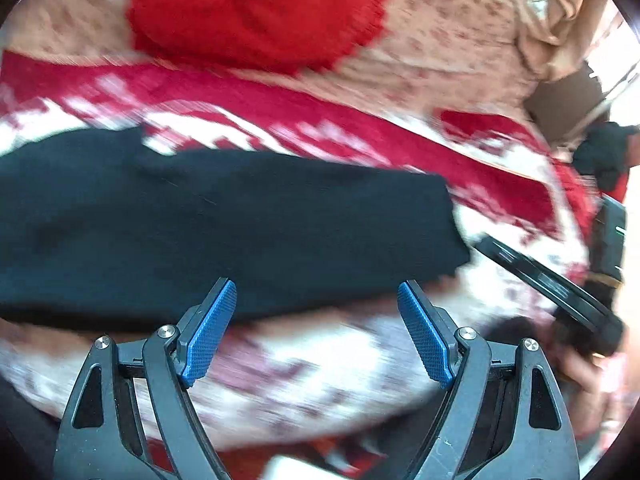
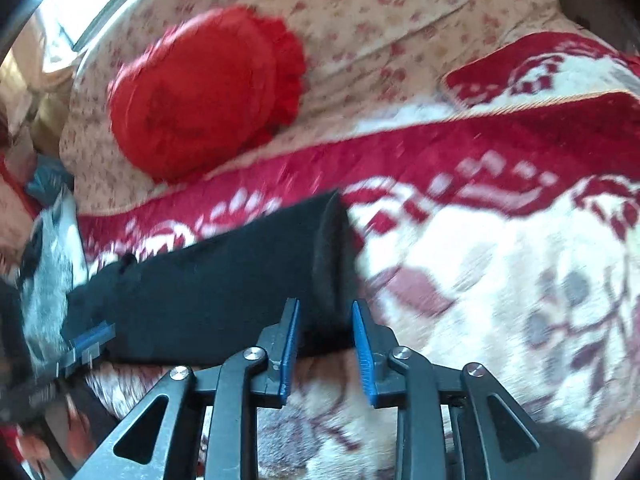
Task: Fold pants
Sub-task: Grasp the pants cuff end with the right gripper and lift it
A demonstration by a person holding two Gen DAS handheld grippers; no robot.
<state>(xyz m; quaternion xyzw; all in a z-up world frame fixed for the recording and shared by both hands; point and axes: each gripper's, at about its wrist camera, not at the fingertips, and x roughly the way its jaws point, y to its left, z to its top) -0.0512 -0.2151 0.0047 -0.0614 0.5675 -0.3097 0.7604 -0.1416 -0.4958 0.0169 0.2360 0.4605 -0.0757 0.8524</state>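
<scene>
Black pants [image 1: 224, 228] laid flat on the red-and-white patterned blanket [image 1: 360, 352], folded into one long dark band. Long axis running side to side across the left wrist view, one squared end [image 1: 448, 224] pointing toward that view's right side, the other end running off past its left edge. In the right wrist view, the same band [image 2: 208, 292] slanting from lower left up to a rolled-looking end [image 2: 332, 256] near the middle of the frame.

Left gripper [image 1: 316, 328] held wide apart, blue pads [image 1: 208, 332] empty, tips just at the near long edge of the pants; touching or not, hard to tell through the blur. Right gripper [image 2: 325, 344] parted narrowly, nothing pinched between, tips at the near corner of the pants' end, with blanket visible in the gap.

Beyond the pants, toward the far edge of the blanket: a round red cushion [image 2: 204, 92] with a frilled rim, resting on a beige floral sheet [image 2: 400, 20]. Both views smeared by motion blur.
</scene>
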